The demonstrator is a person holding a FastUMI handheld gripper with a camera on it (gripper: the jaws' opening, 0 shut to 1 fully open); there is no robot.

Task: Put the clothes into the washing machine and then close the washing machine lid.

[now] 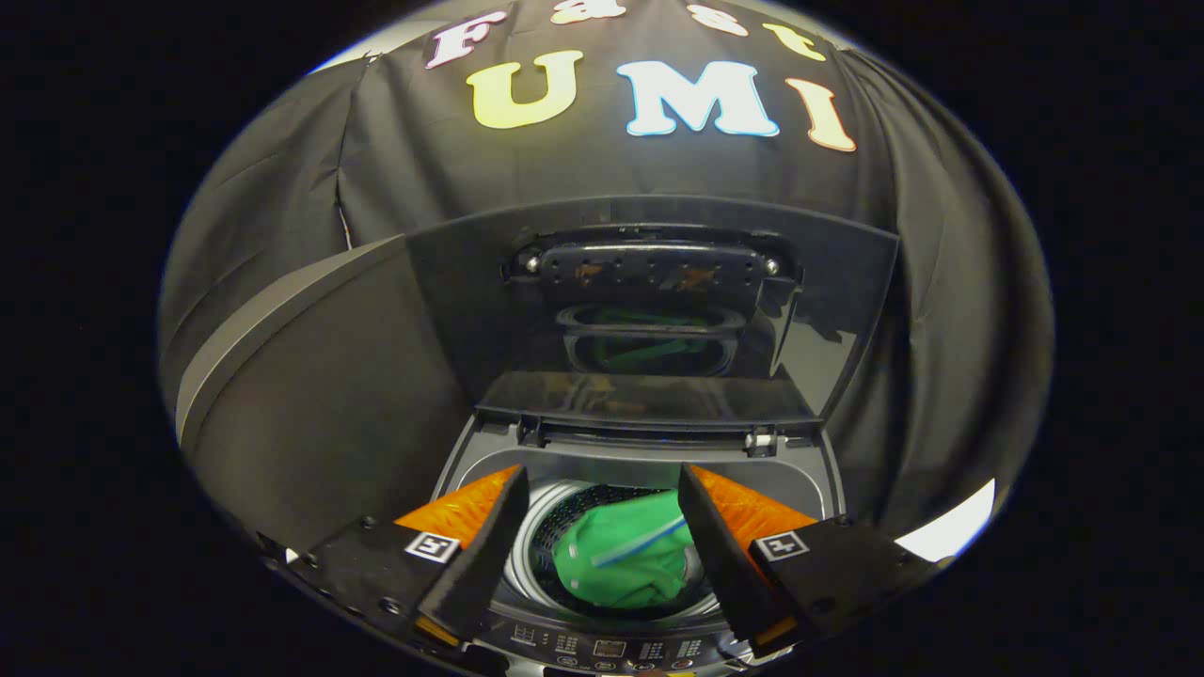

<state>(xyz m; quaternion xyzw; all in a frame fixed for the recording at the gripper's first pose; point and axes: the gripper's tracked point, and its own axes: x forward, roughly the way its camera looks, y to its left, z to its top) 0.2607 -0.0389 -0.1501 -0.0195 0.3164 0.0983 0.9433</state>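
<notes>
A green garment [623,561] with a pale stripe lies inside the metal drum [536,555] of a top-loading washing machine [800,470]. The machine's dark lid [828,310] stands raised behind the opening, and its glossy inner face mirrors the green cloth. My gripper [602,508] hovers over the opening, open, its two fingers spread to either side of the garment. Nothing is held between them, and the cloth sits below and slightly beyond the fingertips.
The control panel [611,649] with small buttons runs along the machine's front edge, just under the fingers. A dark curved panel [310,404] rises to the left of the lid. Black cloth hangs behind the machine.
</notes>
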